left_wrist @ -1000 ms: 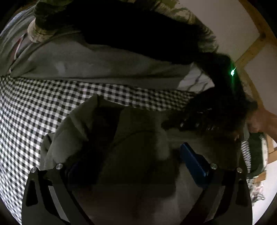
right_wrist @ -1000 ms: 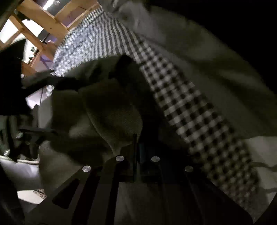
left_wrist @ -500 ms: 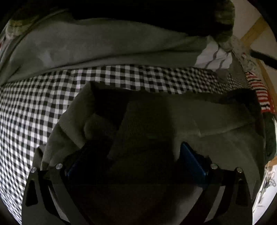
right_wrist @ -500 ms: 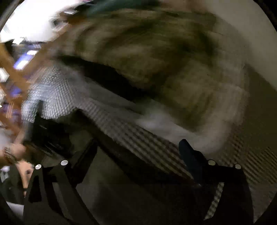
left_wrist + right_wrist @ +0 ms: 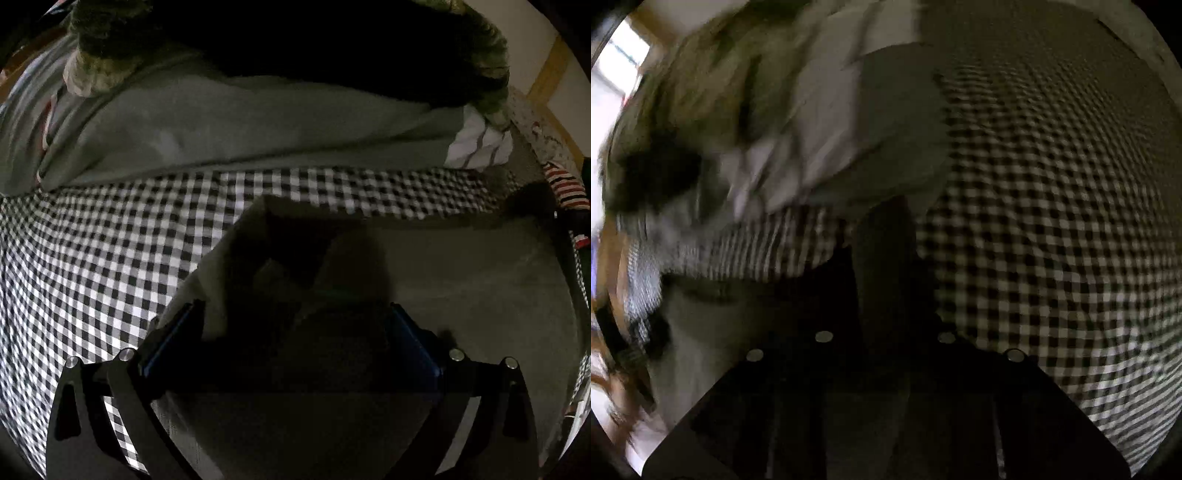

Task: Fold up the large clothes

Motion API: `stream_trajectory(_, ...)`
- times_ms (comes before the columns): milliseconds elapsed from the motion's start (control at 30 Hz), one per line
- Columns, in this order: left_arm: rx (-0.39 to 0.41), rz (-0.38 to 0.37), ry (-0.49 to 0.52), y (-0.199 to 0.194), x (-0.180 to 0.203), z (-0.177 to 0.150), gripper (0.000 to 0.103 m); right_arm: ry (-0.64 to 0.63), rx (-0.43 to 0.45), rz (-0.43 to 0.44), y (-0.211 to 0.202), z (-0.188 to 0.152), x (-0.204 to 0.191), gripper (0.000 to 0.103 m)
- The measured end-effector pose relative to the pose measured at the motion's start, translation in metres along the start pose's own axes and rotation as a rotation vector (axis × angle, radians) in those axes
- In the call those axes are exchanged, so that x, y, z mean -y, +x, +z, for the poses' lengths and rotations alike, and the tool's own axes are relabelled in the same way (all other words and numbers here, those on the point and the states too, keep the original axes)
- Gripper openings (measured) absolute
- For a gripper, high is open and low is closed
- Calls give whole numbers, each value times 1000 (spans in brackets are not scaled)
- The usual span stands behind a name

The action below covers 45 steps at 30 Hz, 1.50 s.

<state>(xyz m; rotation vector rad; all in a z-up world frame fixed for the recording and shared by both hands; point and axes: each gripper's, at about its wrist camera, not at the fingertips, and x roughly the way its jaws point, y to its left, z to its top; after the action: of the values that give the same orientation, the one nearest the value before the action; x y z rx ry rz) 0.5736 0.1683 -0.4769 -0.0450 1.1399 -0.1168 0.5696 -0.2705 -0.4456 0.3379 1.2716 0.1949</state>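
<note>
A dark olive-grey garment (image 5: pixel 461 280) lies partly folded on the black-and-white checked cover (image 5: pixel 92 258). My left gripper (image 5: pixel 291 332) is open just above its near left part, with its blue pads (image 5: pixel 413 343) on either side of a rumpled fold. In the blurred right wrist view my right gripper (image 5: pixel 884 332) has its fingers close together around a dark strip of the garment (image 5: pixel 882 266) over the checked cover (image 5: pixel 1052 240). The fingertips themselves are lost in shadow.
A grey garment (image 5: pixel 240 129) lies across the far side of the cover, under a pile of dark and mottled clothes (image 5: pixel 332 44). A white striped cloth (image 5: pixel 480 144) and a red-striped one (image 5: pixel 565 184) lie at the far right. A wooden frame (image 5: pixel 550 70) stands behind.
My right gripper went from open to closed and swung across the cover, with heavy blur. My left gripper stayed open and shifted slightly left over the olive garment, which now lies flatter.
</note>
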Motion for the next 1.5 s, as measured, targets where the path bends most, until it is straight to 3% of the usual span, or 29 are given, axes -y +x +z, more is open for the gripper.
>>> stream_trajectory(33, -7, -4, -7, 1, 0, 1, 99, 27, -68, 18, 15, 0, 7, 27)
stream_trajectory(100, -6, -11, -16, -3, 2, 5, 99, 9, -86, 3, 17, -3, 8, 43)
stream_trajectory(167, 57, -37, -23, -29, 3, 12, 99, 4, 0, 36, -10, -3, 5, 63)
stream_trajectory(200, 91, -42, -25, -45, 1, 15, 99, 20, 56, 52, -32, -3, 7, 92)
stream_trajectory(233, 111, -48, -28, -57, 0, 16, 99, 35, 126, 23, -60, -5, 8, 99)
stream_trajectory(300, 140, -62, -50, -89, -10, 13, 99, 11, 191, -17, -107, -18, 9, 99)
stream_trajectory(400, 63, -142, -144, -101, -19, -16, 99, 17, 139, -100, -139, -62, 24, 99)
stream_trajectory(467, 10, -161, -189, -100, -18, -46, 99, 64, 70, -148, -134, -102, 37, 99)
stream_trajectory(567, -65, -153, -180, -89, -3, -92, 99, 166, -32, -119, -108, -167, 53, 99)
stream_trajectory(667, -84, -49, -92, -72, 20, -119, 99, 217, -74, -46, -73, -201, 52, 99)
stream_trajectory(700, -74, -29, -81, -70, 23, -121, 99, 228, -86, -47, -60, -206, 50, 96)
stream_trajectory(733, -74, -11, -78, -67, 25, -121, 99, 252, -92, -42, -46, -211, 48, 83)
stream_trajectory(767, -81, 8, -83, -65, 27, -120, 99, 264, -76, -44, -38, -212, 45, 83)
stream_trajectory(800, -85, 18, -86, -62, 29, -119, 99, 267, -60, -62, -37, -212, 44, 82)
stream_trajectory(933, -92, 25, -96, -61, 31, -118, 99, 336, 5, -20, -46, -213, 54, 47)
stream_trajectory(1000, -93, 22, -93, -60, 32, -116, 99, 336, 29, 1, -57, -215, 60, 40)
stream_trajectory(1100, -101, 20, -95, -62, 31, -117, 99, 331, 97, 22, -80, -215, 67, 34)
stream_trajectory(1133, -103, 21, -95, -64, 26, -120, 99, 374, 162, 57, -93, -214, 73, 32)
stream_trajectory(1200, -89, 80, -95, -73, 19, -120, 99, 431, 224, 79, -108, -216, 83, 30)
stream_trajectory(1267, -86, 153, -138, -76, -1, -126, 99, 459, 219, 74, -108, -219, 92, 30)
stream_trajectory(1333, -97, 106, -218, -73, -23, -133, 98, 466, 173, 52, -95, -223, 93, 29)
stream_trajectory(1400, -104, 141, -155, -71, -17, -133, 99, 452, 196, 35, -92, -215, 87, 29)
stream_trajectory(1500, -87, 132, -192, -75, -22, -133, 99, 473, 193, 18, -86, -221, 88, 29)
